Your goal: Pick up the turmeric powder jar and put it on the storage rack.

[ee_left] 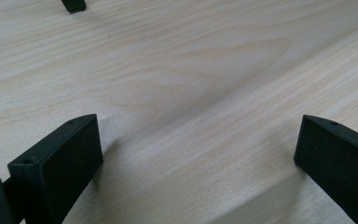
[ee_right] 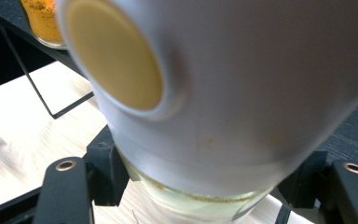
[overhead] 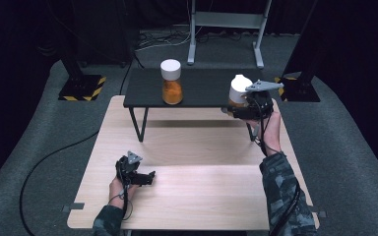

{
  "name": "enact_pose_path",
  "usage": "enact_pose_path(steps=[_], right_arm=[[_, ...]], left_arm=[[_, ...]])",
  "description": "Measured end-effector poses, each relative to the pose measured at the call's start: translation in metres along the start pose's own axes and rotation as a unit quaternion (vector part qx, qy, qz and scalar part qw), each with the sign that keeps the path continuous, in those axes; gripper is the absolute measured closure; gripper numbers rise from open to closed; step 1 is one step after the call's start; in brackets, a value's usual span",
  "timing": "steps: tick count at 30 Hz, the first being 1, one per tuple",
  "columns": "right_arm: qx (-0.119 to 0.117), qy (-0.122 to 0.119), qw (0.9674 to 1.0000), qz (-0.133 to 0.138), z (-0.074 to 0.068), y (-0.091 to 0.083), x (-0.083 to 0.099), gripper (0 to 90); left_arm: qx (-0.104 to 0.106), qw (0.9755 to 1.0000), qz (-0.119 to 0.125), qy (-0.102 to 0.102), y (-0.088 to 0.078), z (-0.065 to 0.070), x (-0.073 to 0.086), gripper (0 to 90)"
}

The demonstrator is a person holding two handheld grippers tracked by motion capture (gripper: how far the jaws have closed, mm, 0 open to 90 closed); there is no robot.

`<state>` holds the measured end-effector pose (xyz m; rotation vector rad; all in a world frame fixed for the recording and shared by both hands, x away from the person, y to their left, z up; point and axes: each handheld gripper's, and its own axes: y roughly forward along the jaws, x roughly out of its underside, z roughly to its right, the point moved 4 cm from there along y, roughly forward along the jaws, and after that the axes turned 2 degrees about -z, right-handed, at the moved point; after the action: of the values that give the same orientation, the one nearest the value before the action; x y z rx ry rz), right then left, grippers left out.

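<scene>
Dark curtains and a grey carpet surround the light wooden counter (overhead: 192, 172), and a low black shelf (overhead: 197, 88) on thin legs stands on its far part. We hold a gripper in each hand.

Our right gripper (overhead: 241, 105) is at the right end of the shelf, and its fingers (ee_right: 105, 172) are closed on a spice jar with a white cap (ee_right: 223, 93). They press on the glass just under the cap, one finger on each side. In the right gripper view the jar is tilted, so the beige disc on top of the cap looks toward the camera. A little orange powder is seen at the glass, but how full this jar is we cannot tell. Beyond the fingers, further along the shelf, stands a second jar of orange spice (overhead: 172, 82), upright and well apart from the held one.

Our left gripper (overhead: 145, 177) rests low over the near part of the counter. Its fingers (ee_left: 60, 168) stand wide open with only bare wood between them, and nothing is held.

We judge that the step in hand is the carrying of the jar: either it is just taken from the shelf or it is about to be set there. We cannot tell if its bottom touches the shelf edge. The next move asks for a firm grip, because the glass is smooth, and for turning the jar upright before it is put down. The free hand can help then.
</scene>
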<state>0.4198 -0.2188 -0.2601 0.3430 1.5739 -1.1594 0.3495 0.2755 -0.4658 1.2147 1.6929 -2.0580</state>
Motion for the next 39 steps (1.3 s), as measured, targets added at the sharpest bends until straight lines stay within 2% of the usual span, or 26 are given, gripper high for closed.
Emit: enact_pose_path(steps=[24,39], right_arm=[[-0.001,-0.006,1.0,0.006,0.002,-0.007,-0.023,30.0],[0.0,-0.006,1.0,0.001,0.006,0.0,-0.036,30.0]], left_arm=[[0.0,1.0,0.0,0.0,0.0,0.0,0.0,0.3],[0.0,1.0,0.0,0.0,0.0,0.0,0.0,0.4]])
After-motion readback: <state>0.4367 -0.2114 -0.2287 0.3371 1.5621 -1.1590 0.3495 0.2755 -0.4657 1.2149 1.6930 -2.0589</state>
